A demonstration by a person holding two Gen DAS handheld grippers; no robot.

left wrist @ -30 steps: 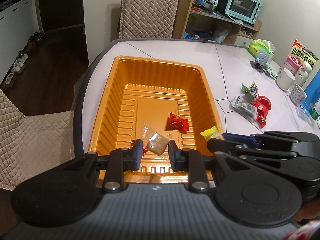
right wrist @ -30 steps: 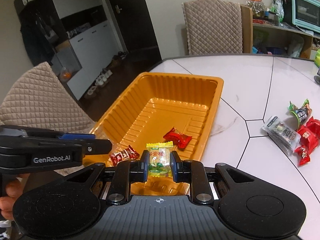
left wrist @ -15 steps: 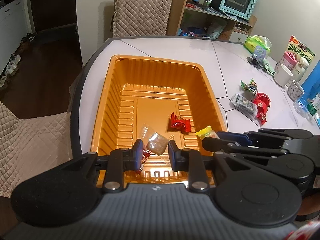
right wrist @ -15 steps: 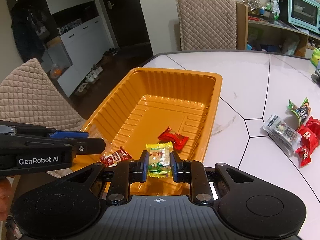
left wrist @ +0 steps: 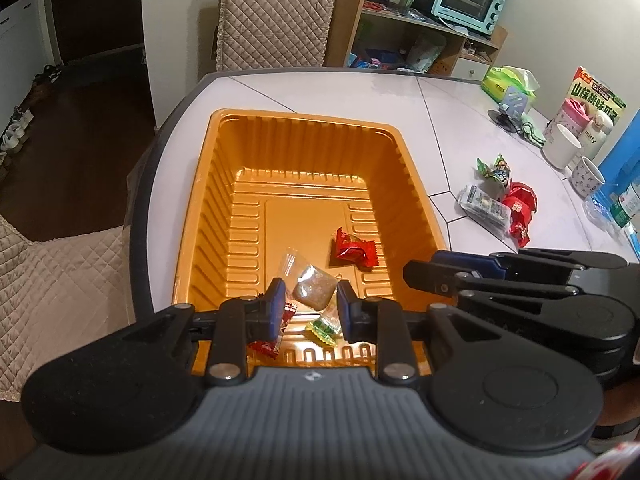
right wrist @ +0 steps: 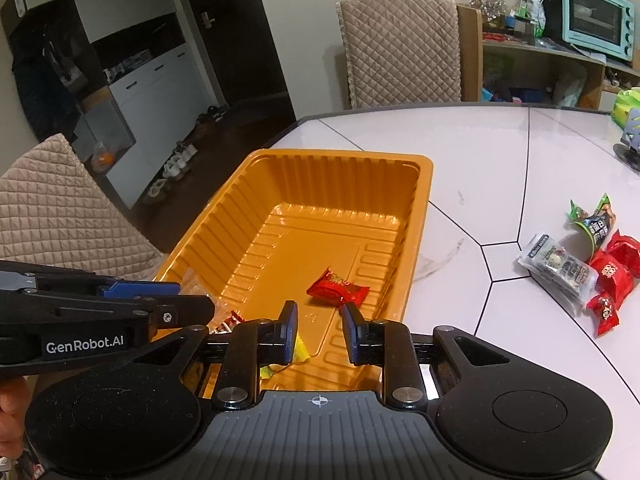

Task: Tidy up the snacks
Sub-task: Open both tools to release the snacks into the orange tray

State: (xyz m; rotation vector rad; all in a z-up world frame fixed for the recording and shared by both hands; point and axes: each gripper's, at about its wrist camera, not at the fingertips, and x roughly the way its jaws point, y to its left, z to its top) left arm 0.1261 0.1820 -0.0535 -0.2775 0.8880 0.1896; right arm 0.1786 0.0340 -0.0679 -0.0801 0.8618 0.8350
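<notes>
Fingers point(right wrist: 289, 330) apart; yellow snack point(right wrist: 301, 351) below.

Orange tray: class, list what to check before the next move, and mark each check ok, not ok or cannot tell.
1. Right gripper empty: ok; its jaws have just been opening, nothing between them.
2. Yellow-green packet lying in orange tray: ok.
3. Left gripper gripping clear packet: ok.
4. Clear packet over the tray: ok.
5. All snacks in tray: not ok; a pile lies on the table.

Glossy ribbed plastic tray point(left wrist: 208, 200), quilted chair cloth point(left wrist: 276, 12)
</notes>
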